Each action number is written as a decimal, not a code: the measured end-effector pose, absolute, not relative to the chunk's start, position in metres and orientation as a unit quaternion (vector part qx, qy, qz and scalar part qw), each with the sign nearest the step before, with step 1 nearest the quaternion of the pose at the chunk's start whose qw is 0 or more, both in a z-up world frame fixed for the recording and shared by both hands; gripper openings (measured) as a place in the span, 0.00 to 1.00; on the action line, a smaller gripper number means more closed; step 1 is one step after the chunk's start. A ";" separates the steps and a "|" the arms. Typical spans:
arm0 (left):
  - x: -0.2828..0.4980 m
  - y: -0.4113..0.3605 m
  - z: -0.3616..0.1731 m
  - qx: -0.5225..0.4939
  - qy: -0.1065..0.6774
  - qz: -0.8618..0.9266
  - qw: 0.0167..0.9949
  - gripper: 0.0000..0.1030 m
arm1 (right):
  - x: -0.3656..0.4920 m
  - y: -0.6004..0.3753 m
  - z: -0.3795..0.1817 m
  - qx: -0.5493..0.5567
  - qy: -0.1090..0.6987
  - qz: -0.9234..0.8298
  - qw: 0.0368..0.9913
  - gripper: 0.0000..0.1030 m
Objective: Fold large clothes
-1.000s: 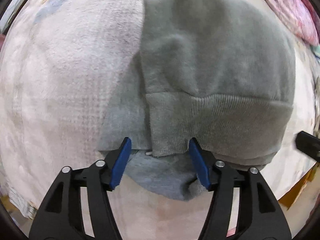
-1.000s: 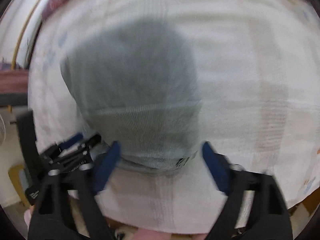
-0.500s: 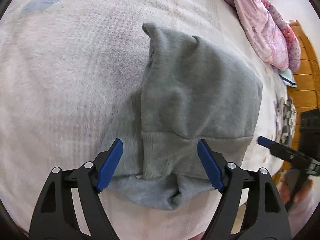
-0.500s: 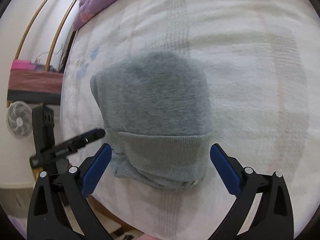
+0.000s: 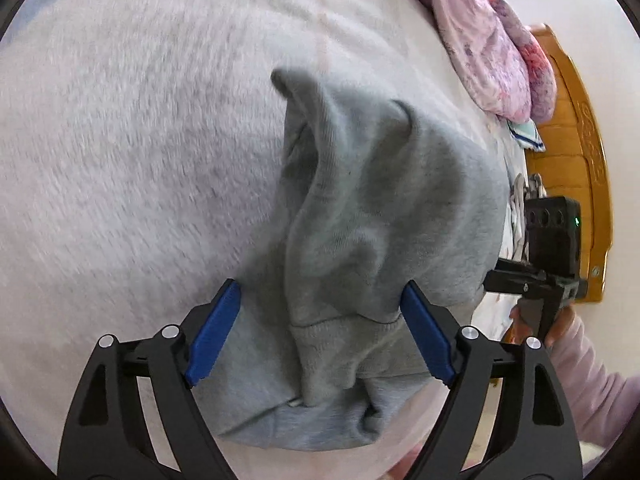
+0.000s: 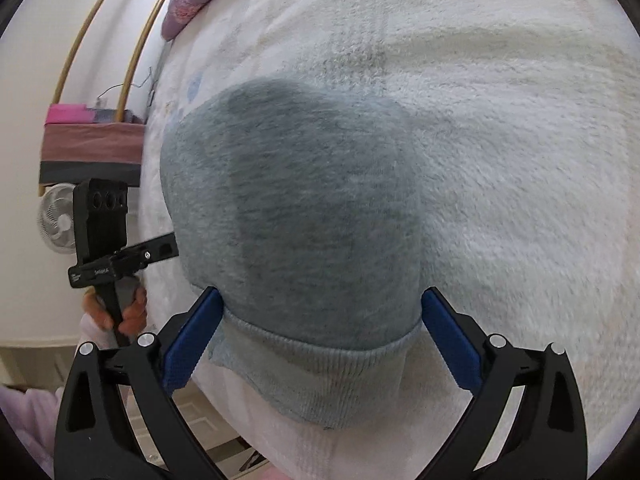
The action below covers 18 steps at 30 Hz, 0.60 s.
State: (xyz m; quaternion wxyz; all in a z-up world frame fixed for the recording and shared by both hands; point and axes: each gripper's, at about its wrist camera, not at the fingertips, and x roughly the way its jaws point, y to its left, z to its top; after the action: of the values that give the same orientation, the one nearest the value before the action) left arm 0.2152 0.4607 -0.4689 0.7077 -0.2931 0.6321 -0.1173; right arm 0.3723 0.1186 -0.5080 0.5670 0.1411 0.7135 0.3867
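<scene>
The left gripper (image 5: 320, 336) has its two blue-padded fingers (image 5: 214, 332) spread wide apart, and nothing is pinched between them. The right gripper (image 6: 320, 344) is spread in the same way, its blue pads (image 6: 450, 342) standing far from each other. In the right wrist view the left gripper appears to the left of the right one, held around its handle by the person's left hand (image 6: 120, 314); in the left wrist view the right hand (image 5: 558, 322) grips the other handle, a pale pink sleeve behind it.

no readable text, labels, numbers
</scene>
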 end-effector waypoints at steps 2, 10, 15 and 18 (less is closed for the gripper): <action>0.216 0.459 -0.464 -0.253 0.638 -0.118 0.718 0.84 | 0.373 0.119 -0.509 0.139 0.715 0.394 0.561 0.93; 0.231 0.445 -0.496 -0.202 0.639 -0.186 0.718 0.95 | 0.376 0.122 -0.520 0.118 0.696 0.438 0.556 0.93; 0.230 0.459 -0.516 -0.370 0.621 -0.276 0.634 0.95 | 0.377 0.112 -0.534 0.166 0.682 0.466 0.539 0.94; 0.231 0.432 -0.524 -0.374 0.620 -0.300 0.621 0.95 | 0.367 0.111 -0.537 0.199 0.676 0.464 0.537 0.94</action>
State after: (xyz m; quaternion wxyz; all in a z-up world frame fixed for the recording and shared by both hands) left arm 0.2315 0.4321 -0.5236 0.6212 -0.3738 0.6200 -0.3001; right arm 0.3671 0.1108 -0.5372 0.5371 0.1994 0.6755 0.4641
